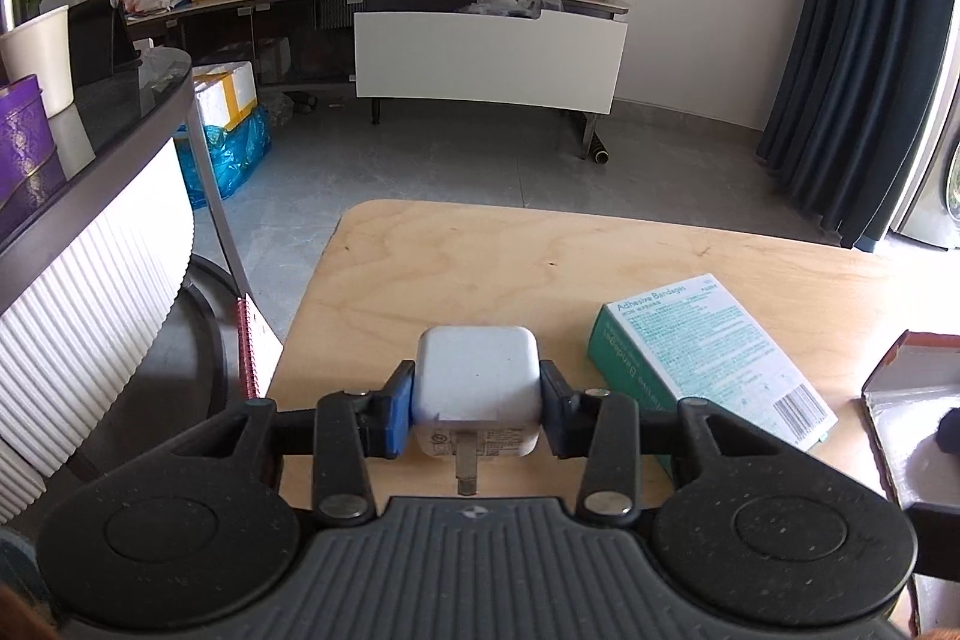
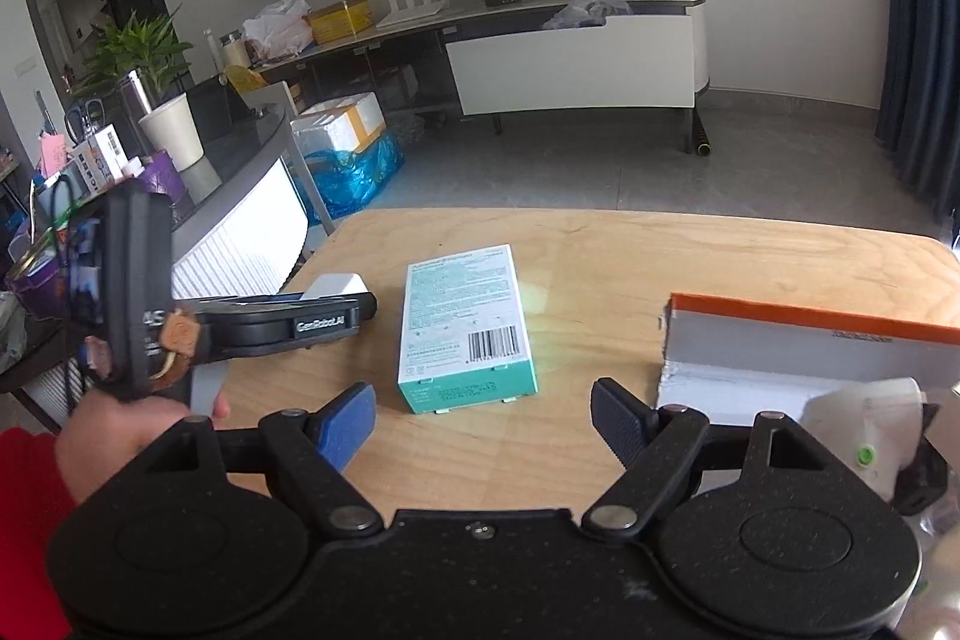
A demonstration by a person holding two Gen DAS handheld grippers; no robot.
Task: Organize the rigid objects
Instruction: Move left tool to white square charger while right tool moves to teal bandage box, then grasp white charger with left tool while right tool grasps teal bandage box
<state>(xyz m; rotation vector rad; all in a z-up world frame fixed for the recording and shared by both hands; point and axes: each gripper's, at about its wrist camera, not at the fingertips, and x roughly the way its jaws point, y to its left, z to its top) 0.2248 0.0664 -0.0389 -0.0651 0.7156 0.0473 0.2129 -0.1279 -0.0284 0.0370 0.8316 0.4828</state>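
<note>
Here's the pale plywood table [image 1: 480, 250], rounded corners, filling the lower half of both wrist views, grey floor beyond it at twelve o'clock. Next in size, the open box [image 2: 810, 340] with the orange rim, sitting at three o'clock in the right wrist view, its white inner wall facing us; inside it at the near end lies a white object with a green dot [image 2: 864, 436], partly hidden behind the gripper's frame, so I cannot say what it is.

On to the right gripper [image 2: 483, 421]: jaws standing wide apart, blue pad at nine o'clock, black ribbed pad at three, and nothing between them but bare wood. Just past that gap, at twelve o'clock from it, the teal-and-white Adhesive Bandages box [image 2: 462, 328] lies flat on the table, barcode toward the camera, untouched.

The left gripper [image 1: 477, 400] is a different story: its two pads are clamped against the sides of the white charger plug [image 1: 477, 388], one on each flank, metal prong pointing back at the camera. In the right wrist view that gripper reaches in from nine o'clock, held by a hand [image 2: 120, 430] with a red sleeve behind it, the charger peeking out white above its tip. From the left wrist view the bandage box lies at three o'clock of the charger, near but apart.
</note>
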